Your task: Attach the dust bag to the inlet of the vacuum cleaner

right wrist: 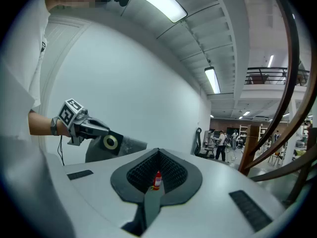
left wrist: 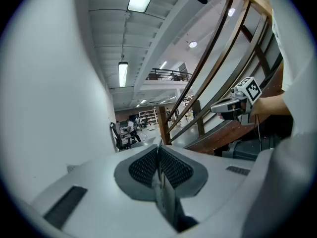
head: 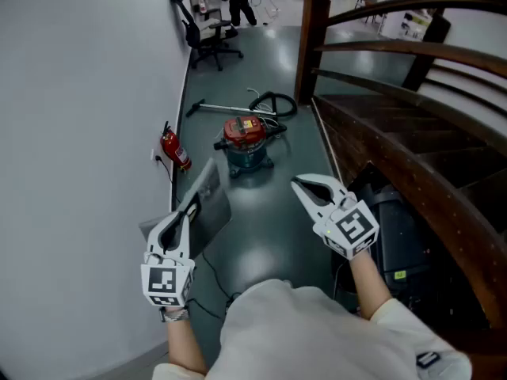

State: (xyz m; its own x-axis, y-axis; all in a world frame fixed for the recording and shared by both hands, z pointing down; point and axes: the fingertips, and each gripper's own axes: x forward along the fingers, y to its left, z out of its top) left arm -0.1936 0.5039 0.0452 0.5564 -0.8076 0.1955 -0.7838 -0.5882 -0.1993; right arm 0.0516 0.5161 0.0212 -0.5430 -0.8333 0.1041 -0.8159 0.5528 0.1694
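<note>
The red-lidded, teal-bodied vacuum cleaner [head: 245, 142] stands on the floor ahead, its black hose [head: 273, 103] and wand lying behind it. My left gripper [head: 191, 207] is shut on a grey dust bag [head: 212, 198], held up well short of the vacuum. In the left gripper view the bag's thin edge [left wrist: 166, 197] runs between the closed pads [left wrist: 146, 167]. The right gripper view shows the left gripper [right wrist: 105, 130] and the bag's dark collar with a round hole [right wrist: 110, 142]. My right gripper [head: 298, 183] is shut with nothing in it, level with the left one [left wrist: 215, 108].
A red fire extinguisher [head: 176, 150] stands against the white wall on the left. A dark wooden staircase [head: 396, 125] curves along the right, with a black box [head: 396, 232] under it. An office chair [head: 210, 36] and a person are far back.
</note>
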